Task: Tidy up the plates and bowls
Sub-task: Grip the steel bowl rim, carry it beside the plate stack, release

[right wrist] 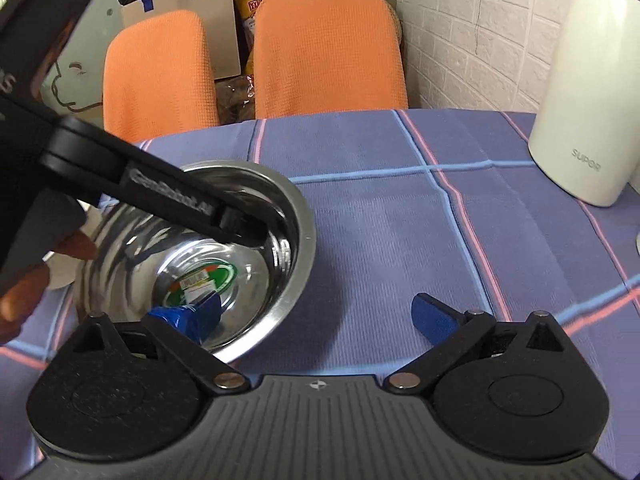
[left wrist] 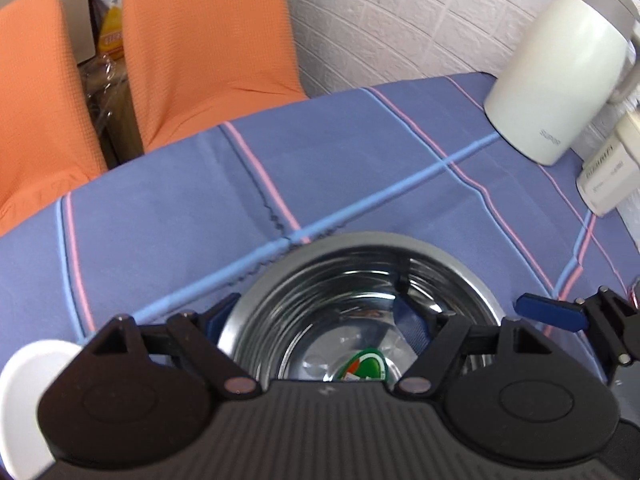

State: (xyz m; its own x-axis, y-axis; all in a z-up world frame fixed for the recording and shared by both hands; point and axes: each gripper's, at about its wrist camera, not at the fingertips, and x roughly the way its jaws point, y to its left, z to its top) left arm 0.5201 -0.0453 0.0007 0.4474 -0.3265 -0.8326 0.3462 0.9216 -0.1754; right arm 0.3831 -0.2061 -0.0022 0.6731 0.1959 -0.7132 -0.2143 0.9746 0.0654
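While wide open, both grippers (left wrist: pixel 384 312) (right wrist: pixel 320 316) astride steel bowl (right wrist: pixel 224 240).

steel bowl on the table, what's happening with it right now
A person is working a steel bowl on the blue striped tablecloth with two handheld grippers. The left gripper has one finger over the far rim. The right gripper is open, one finger inside the near rim. A white kettle stands nearby.

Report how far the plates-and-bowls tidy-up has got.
Done: nothing visibly stacked yet. In hand: both tongs are open at the steel bowl on the tablecloth; right tongs straddle its rim, left tongs reach in. Left: the white dish beside it, plus anything out of view.
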